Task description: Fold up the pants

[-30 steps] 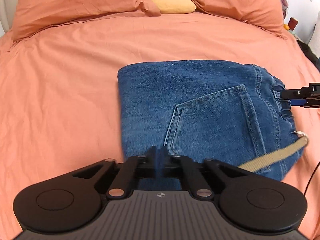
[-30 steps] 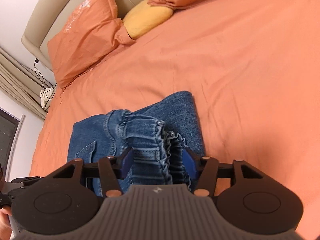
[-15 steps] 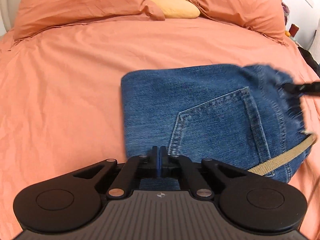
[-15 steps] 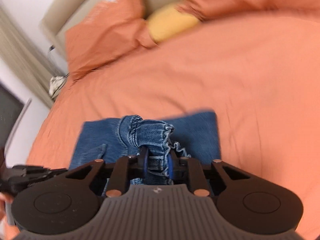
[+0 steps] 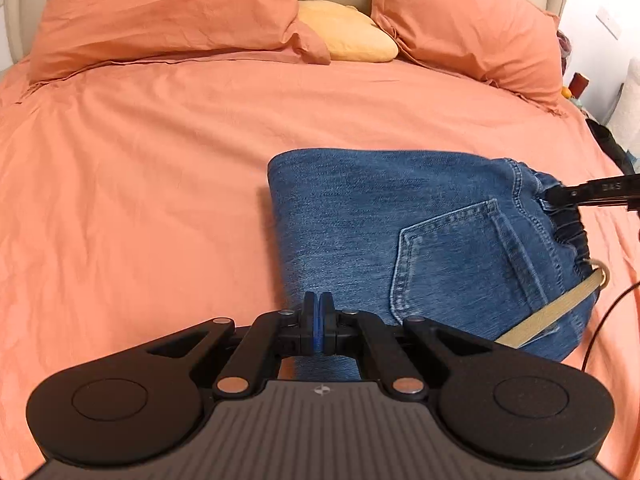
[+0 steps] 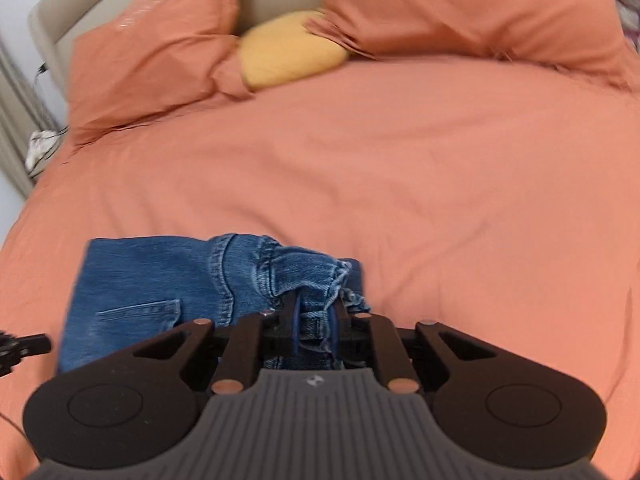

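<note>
Change: the right gripper (image 6: 316,322), open around the gathered waistband a second ago, is now pinched onto it; the bundle has shifted on the bed.
Pants (image 5: 420,232): blue denim, folded compact, back pocket up, tan belt strap (image 5: 556,312) trailing; lying on the orange bedspread (image 5: 140,200), well short of the pillows (image 5: 168,4).
Left gripper (image 5: 319,316): pads together at the pants' near edge; any grip on cloth cannot be told.
Right gripper: clamped on waistband.

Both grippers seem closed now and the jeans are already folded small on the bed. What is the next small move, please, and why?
Probably lower the right gripper and open it. It is shut on the bunched waistband, which stands up from the otherwise flat jeans. The left gripper is shut at the near edge; whether it pinches denim is unclear. Releasing should let the waistband settle.
</note>
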Available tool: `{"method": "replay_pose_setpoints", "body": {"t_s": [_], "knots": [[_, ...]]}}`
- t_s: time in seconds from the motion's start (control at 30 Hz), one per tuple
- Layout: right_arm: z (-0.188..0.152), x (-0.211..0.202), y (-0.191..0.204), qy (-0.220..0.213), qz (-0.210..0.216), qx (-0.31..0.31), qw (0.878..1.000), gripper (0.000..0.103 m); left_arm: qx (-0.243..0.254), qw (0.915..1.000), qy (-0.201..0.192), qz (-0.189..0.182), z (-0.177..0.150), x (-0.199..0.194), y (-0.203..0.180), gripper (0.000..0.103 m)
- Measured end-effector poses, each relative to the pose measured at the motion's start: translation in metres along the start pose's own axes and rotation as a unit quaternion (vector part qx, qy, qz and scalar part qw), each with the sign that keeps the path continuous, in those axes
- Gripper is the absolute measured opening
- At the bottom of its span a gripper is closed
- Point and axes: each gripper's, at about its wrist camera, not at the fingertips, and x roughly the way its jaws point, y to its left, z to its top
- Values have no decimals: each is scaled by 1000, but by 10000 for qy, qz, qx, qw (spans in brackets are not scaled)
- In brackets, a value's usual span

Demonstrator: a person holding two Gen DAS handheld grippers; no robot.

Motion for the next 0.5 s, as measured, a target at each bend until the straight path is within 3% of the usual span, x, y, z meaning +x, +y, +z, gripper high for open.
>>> {"method": "replay_pose_setpoints", "body": {"t_s": [0.17,0.3,0.4,0.5], "knots": [[-2,38,-3,313,-306,-43,9990,9,-86,9998,-132,-92,10,12,6,0],[-4,45,1,350,-534,-167,9978,17,-237,9993,-218,-205,20,17,10,0],[-2,31,8,177,-620,-400,9971,30,-99,9992,-353,-167,32,18,7,0],[-3,4,15,-203,-726,-699,9947,32,11,9989,-452,-139,46,21,5,0]]}}
